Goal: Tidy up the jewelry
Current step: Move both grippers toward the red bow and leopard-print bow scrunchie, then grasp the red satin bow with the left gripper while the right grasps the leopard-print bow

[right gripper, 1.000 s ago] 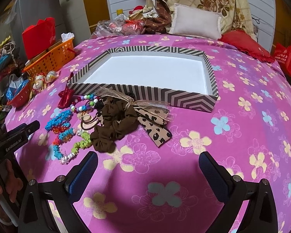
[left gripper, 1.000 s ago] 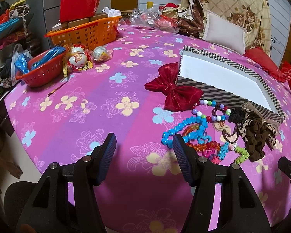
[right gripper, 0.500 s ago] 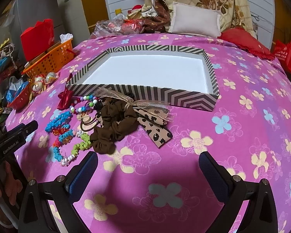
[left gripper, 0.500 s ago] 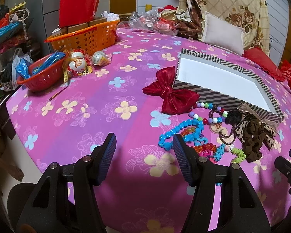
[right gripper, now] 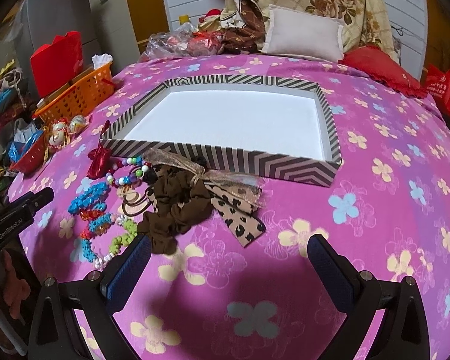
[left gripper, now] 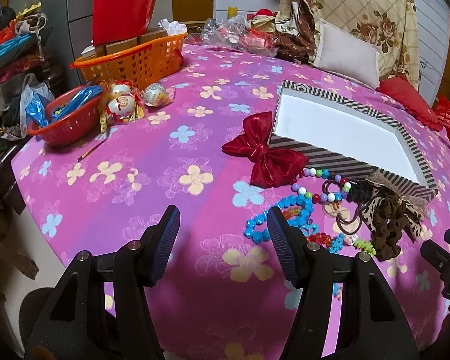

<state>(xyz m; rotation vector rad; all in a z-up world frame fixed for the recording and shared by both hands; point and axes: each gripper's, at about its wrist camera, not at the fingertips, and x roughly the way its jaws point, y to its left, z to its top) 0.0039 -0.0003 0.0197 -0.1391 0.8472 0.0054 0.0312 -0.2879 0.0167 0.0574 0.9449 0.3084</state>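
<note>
Both my left gripper (left gripper: pixel 223 231) and right gripper (right gripper: pixel 229 258) gape empty above the bedspread's (right gripper: pixel 375 210) near edge, where one red bow (left gripper: pixel 264 156), one brown scrunchie (right gripper: pixel 177 207) and several bead bracelets (left gripper: pixel 285 214) lie against one striped tray (right gripper: pixel 327 120); "GenRobot.AI" marks my left gripper.

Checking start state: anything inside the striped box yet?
No. The striped box shows only its bare white floor; the near wall hides a thin strip of that floor. Scrunchie and bracelets lie outside it.
</note>
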